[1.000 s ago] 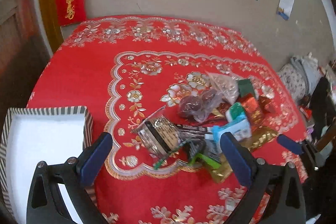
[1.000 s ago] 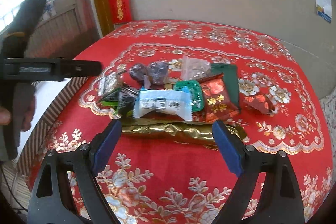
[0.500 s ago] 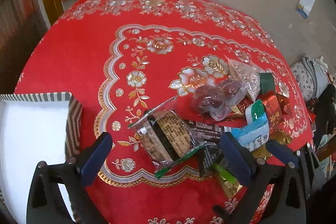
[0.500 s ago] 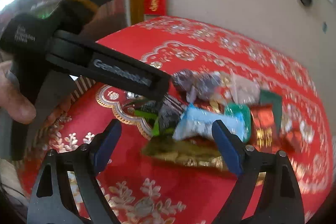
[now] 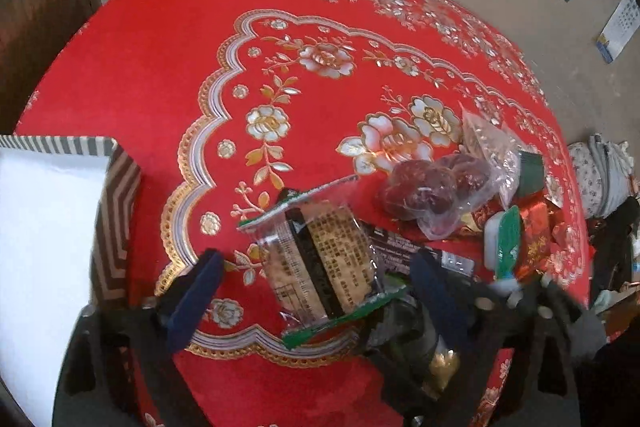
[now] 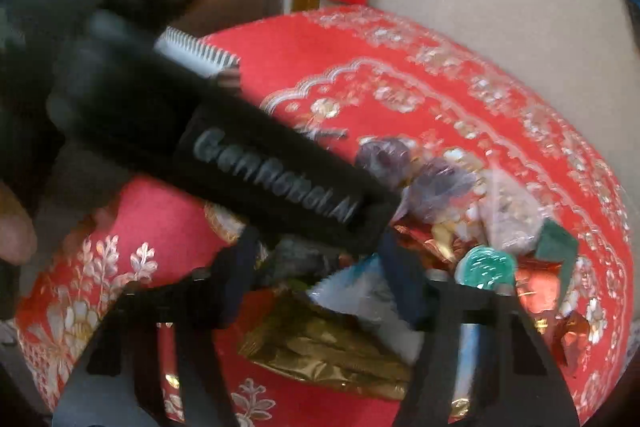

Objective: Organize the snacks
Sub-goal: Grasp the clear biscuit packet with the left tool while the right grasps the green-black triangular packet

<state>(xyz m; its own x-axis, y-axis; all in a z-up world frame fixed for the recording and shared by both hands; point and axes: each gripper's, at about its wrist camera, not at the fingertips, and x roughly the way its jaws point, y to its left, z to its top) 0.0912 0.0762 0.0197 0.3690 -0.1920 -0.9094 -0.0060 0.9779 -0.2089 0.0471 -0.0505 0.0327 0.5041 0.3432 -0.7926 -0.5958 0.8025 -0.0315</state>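
Bench (image 5: 168, 75): round, under a red cloth with gold and silver flowers; fills most of both views.
Box (image 5: 48, 227): white inside, striped wall, at the left edge of the bench, well apart from the snacks.
Snack pile (image 5: 460, 219): heaped at the right side of the bench, wrappers overlapping.
Left gripper (image 5: 316, 291): pointing steeply down over the near end of the pile, jaws closing but not narrow; blue pads either side of the biscuit pack, no contact visible.
Right gripper (image 6: 320, 283): low over the pile beside the left gripper's black body, jaws closing, fairly narrow; dark wrapper and edge of the white-blue packet between the pads, pressing contact not clear through blur.
Biscuit pack (image 5: 324, 259): clear wrapper with green sealed ends, flat on the cloth, tilted.
Gold wrapper (image 6: 328, 351): long, crinkled, nearest edge of the pile.
White-blue packet (image 6: 360, 291): lying on the gold wrapper.
Dates in clear bag (image 5: 432, 191): two dark red lumps, just beyond the biscuit pack.
Green-lidded cup (image 6: 486, 265): small, among red foil packets.
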